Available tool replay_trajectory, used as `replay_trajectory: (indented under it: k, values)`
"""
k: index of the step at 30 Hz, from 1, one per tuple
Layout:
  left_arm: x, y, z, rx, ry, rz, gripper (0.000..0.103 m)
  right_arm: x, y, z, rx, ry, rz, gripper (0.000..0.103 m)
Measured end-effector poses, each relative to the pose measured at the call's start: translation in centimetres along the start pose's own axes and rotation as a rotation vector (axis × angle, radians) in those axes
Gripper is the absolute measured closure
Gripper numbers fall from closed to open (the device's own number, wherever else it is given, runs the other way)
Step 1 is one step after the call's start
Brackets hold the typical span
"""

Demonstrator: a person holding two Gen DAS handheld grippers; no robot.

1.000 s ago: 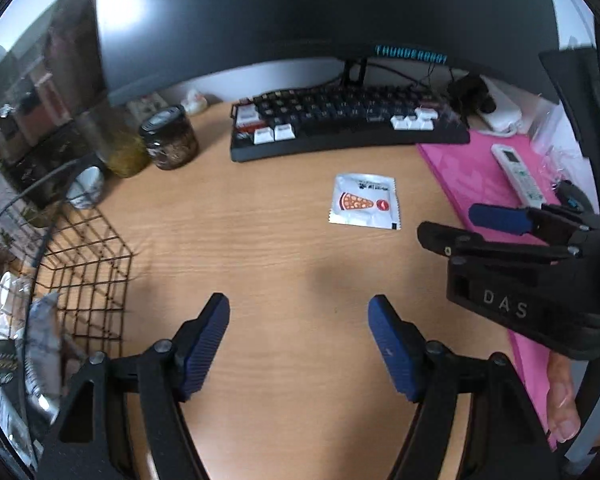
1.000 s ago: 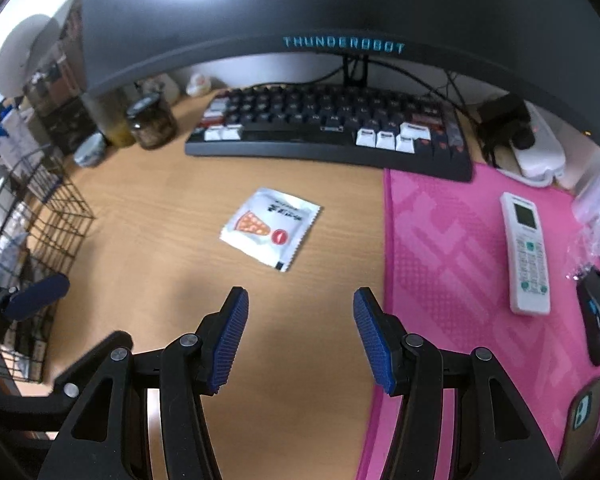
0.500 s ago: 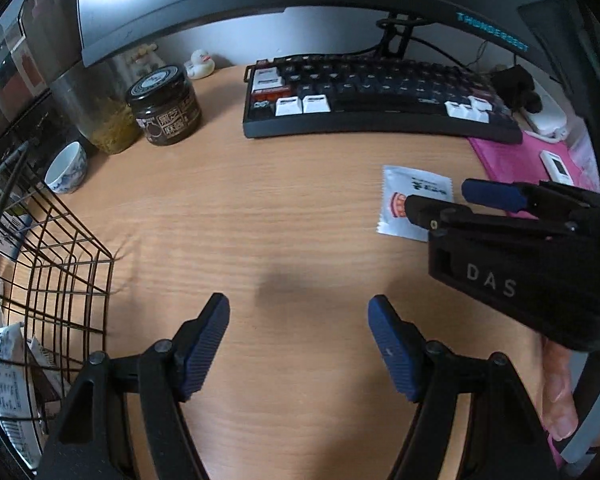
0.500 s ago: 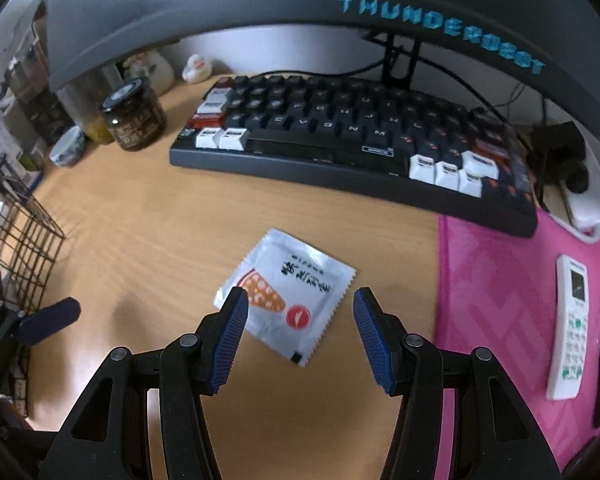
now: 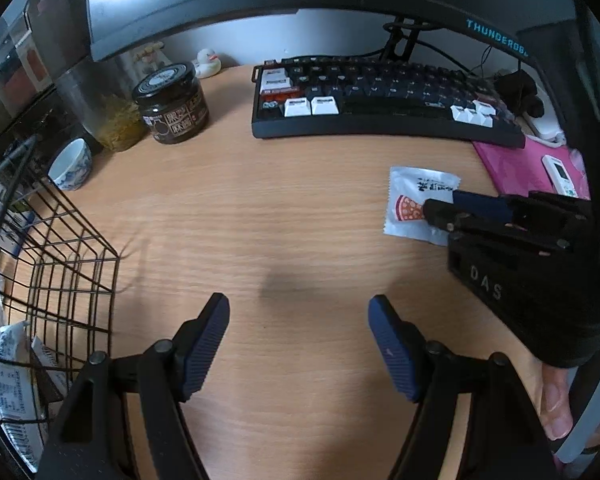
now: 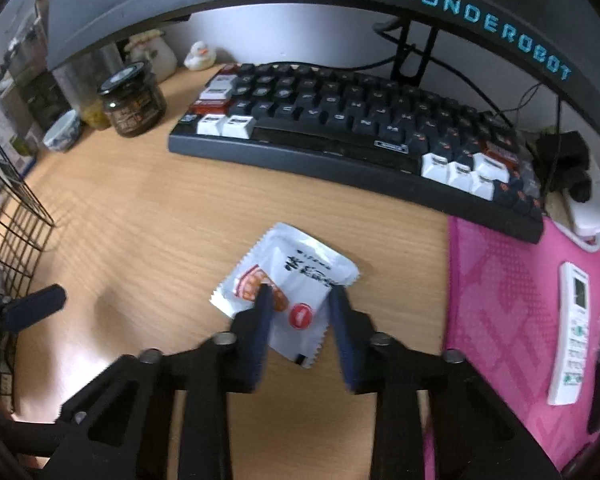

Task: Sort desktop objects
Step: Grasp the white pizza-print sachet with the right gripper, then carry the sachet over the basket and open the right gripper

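So the small white foil sachet with a pizza picture (image 6: 290,286) sits flat on the light wooden surface (image 6: 140,216), lower middle of the right wrist view, just in front of the black keyboard with a few white keys (image 6: 352,128) and beside the pink mat (image 6: 504,300). The right gripper (image 6: 300,294) is over it, jaws closing in with the sachet between them, blue pads touching its wrinkled middle. The left gripper (image 5: 299,314) hangs spread wide over bare wood at the bottom of its own view, nothing between the pads. The black wire basket (image 5: 60,248) with packets inside is at the left edge there.
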State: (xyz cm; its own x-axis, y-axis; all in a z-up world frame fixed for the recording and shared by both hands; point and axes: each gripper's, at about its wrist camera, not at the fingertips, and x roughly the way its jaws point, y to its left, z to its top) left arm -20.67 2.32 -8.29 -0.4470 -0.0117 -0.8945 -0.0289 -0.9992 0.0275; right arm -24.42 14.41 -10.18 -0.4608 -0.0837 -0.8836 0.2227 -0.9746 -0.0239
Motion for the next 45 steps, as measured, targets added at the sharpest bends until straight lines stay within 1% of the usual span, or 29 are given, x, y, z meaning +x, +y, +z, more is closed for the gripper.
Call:
replay_trajectory:
  k: [1,2,5,11,17,23,28,31,34,37,40,45]
  values:
    - [-0.2,0.0,0.0,0.0,-0.005,0.002,0.027,-0.1,0.0,-0.1,0.005,0.003,0.004,0.093]
    - [-0.5,0.0,-0.1,-0.001,-0.011,0.003,0.027,-0.3,-0.2,-0.1,0.01,0.005,0.008,0.096]
    - [-1.6,0.0,-0.3,0.001,-0.031,0.009,0.027,-1.3,-0.3,-0.6,0.017,0.002,0.016,0.098]
    - [-4.0,0.0,-1.2,0.006,-0.072,0.019,0.027,-4.2,0.3,-1.7,0.014,-0.032,0.022,0.1]
    - [-7.4,0.2,-2.5,0.002,-0.127,0.033,0.027,-8.6,1.0,-2.7,0.016,-0.098,0.036,0.1]
    - [-11.3,1.4,-4.1,-0.021,-0.194,0.069,0.027,-13.3,3.6,-3.9,-0.012,-0.167,0.074,0.1]
    - [-13.9,3.0,-5.8,-0.047,-0.236,0.101,0.027,-15.5,6.2,-4.7,-0.045,-0.2,0.101,0.1]
    - [-15.4,4.5,-7.0,-0.074,-0.26,0.121,0.027,-16.8,8.3,-5.0,-0.072,-0.218,0.125,0.1]
    - [-17.2,7.1,-8.5,-0.131,-0.281,0.147,0.027,-17.7,10.7,-5.2,-0.104,-0.229,0.159,0.1]
    - [-18.4,9.6,-9.9,-0.177,-0.287,0.176,0.027,-18.2,13.6,-5.3,-0.147,-0.233,0.202,0.1]
    - [-19.4,12.8,-11.6,-0.236,-0.294,0.222,0.027,-18.5,16.5,-5.5,-0.188,-0.235,0.239,0.1]
    - [-20.1,17.2,-13.9,-0.315,-0.287,0.267,0.027,-18.6,21.8,-5.7,-0.262,-0.232,0.292,0.1]
